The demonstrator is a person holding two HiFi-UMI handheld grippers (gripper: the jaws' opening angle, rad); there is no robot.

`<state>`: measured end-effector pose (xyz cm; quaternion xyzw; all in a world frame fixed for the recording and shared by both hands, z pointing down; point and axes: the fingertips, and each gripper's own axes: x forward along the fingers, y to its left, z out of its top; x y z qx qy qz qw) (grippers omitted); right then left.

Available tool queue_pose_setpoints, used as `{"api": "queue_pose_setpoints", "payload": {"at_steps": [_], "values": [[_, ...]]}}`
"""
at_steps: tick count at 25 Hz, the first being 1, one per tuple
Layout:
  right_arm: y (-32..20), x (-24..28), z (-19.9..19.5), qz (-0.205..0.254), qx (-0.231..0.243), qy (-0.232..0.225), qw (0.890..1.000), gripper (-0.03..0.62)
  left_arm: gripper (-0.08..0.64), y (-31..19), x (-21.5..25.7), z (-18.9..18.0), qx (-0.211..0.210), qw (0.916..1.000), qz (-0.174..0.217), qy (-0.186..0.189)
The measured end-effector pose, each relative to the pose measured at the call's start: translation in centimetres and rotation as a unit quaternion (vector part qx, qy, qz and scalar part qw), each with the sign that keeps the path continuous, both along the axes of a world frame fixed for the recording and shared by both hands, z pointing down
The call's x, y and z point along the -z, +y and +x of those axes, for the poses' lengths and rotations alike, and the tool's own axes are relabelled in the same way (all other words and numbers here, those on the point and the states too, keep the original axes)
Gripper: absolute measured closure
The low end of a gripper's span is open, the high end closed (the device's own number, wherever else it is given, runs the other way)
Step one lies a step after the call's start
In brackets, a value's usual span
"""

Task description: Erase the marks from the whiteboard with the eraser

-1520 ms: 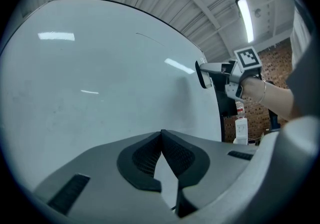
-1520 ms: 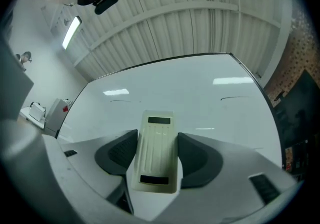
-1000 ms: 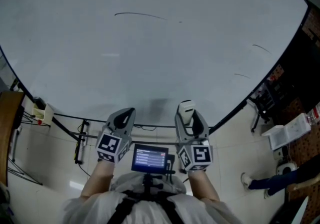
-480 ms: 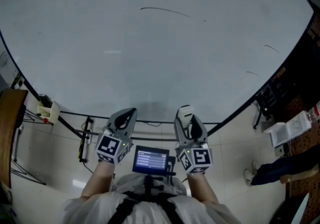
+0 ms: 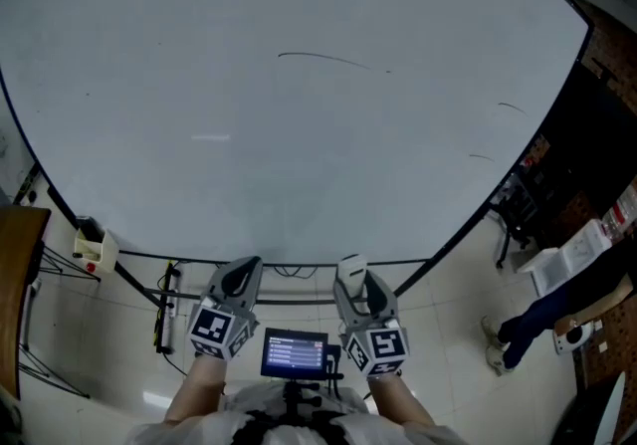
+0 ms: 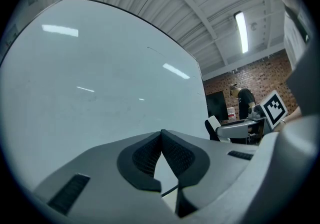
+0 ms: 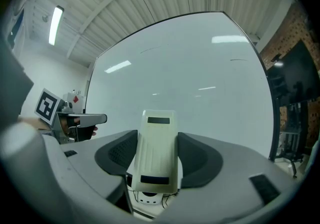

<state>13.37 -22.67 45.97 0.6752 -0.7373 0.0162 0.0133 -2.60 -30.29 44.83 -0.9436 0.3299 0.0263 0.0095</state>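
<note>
Both grippers sat at six o'clock below the whiteboard point(image 5: 299, 154). The right gripper point(image 5: 350, 270) pinched the eraser point(image 7: 159, 153); the left gripper point(image 5: 245, 271) had its jaws pressed together on nothing.

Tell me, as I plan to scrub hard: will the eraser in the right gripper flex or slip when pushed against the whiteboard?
The eraser looks like a hard plastic shell, so probably stiff. The right gripper clamps only its smooth sides, so it might slide back.
</note>
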Motion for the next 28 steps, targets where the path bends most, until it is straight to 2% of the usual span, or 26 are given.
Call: {"api": "queue_pose_setpoints", "payload": {"at_steps": [5, 13, 19, 23, 28], "values": [[4.0, -0.8, 0.6, 0.002, 0.012, 0.009, 1.0, 0.333, 0.566, 4.0, -0.3, 0.5, 0.011, 0.9999, 0.007, 0.006], [13.8, -3.1, 2.7, -0.022, 0.03, 0.006, 0.999, 0.333, 0.566, 14.2, -2.5, 2.9, 0.016, 0.9997, -0.016, -0.004], [19.4, -4.0, 3.1, -0.032, 0.042, -0.007, 0.999, 0.333, 0.566, 20.7, -3.3, 2.3, 0.039, 0.9988, -0.026, -0.015], [21.7, -2.7, 3.3, -0.026, 0.045, -0.015, 0.999, 0.333, 0.566, 23.2, -1.8, 2.0, 0.049, 0.9984, -0.017, -0.022], [22.4, -1.8, 3.4, -0.016, 0.051, -0.013, 0.999, 0.333, 0.566, 24.0, -0.9, 2.4, 0.051, 0.9983, -0.01, -0.026]]}}
